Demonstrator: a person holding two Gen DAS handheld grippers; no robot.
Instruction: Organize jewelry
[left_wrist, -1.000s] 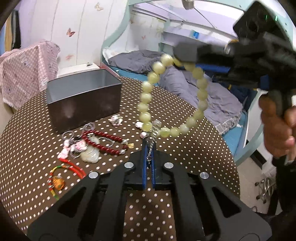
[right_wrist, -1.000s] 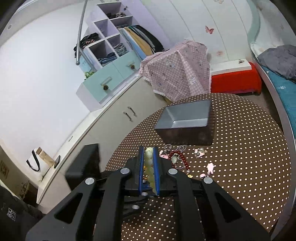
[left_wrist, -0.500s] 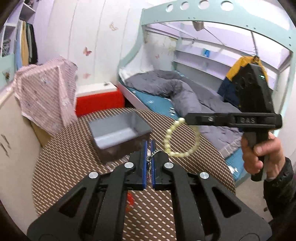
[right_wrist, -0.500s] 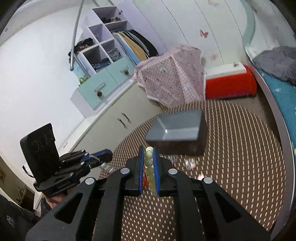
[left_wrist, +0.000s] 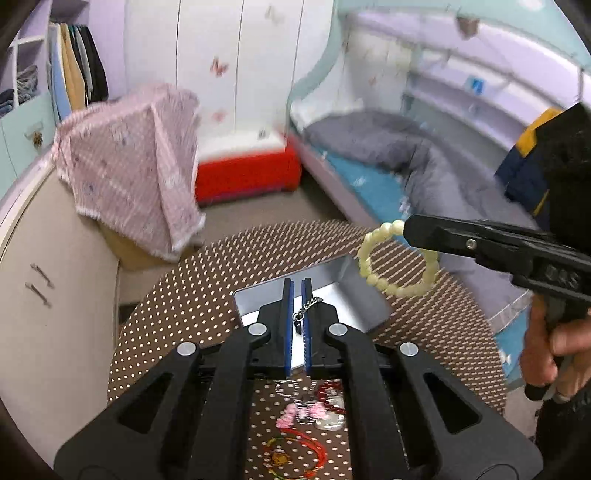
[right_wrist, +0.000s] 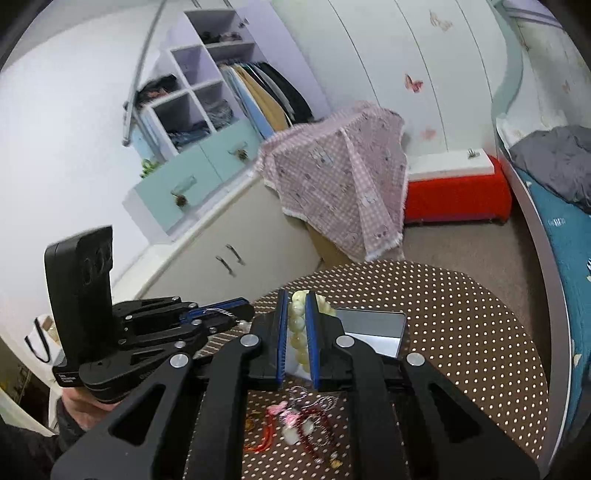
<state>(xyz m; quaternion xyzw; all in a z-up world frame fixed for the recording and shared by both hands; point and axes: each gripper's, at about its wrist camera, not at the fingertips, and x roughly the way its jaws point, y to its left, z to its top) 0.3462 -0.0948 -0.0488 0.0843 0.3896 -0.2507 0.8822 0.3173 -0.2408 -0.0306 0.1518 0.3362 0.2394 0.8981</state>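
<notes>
- Left wrist view: left gripper (left_wrist: 297, 295) above the open grey metal box (left_wrist: 347, 295) on the brown dotted round table (left_wrist: 177, 306), jaws pinching a thin silver chain (left_wrist: 306, 308); pale yellow bead bracelet (left_wrist: 397, 260) hanging from the right gripper (left_wrist: 408, 230).
- Right wrist view: right gripper (right_wrist: 296, 306) pinching the bracelet (right_wrist: 300, 325) over the box (right_wrist: 373, 332); loose red and pink jewelry (right_wrist: 299, 424) on the table (right_wrist: 461, 332).

Brown desk (left_wrist: 424, 332) with white polka dots; grey metal box (left_wrist: 354, 295); pale yellow bead bracelet (left_wrist: 397, 264); red bead strand (left_wrist: 328, 397) at 6 o'clock; pink checked cloth (right_wrist: 343, 177); red chest (right_wrist: 454, 199).
</notes>
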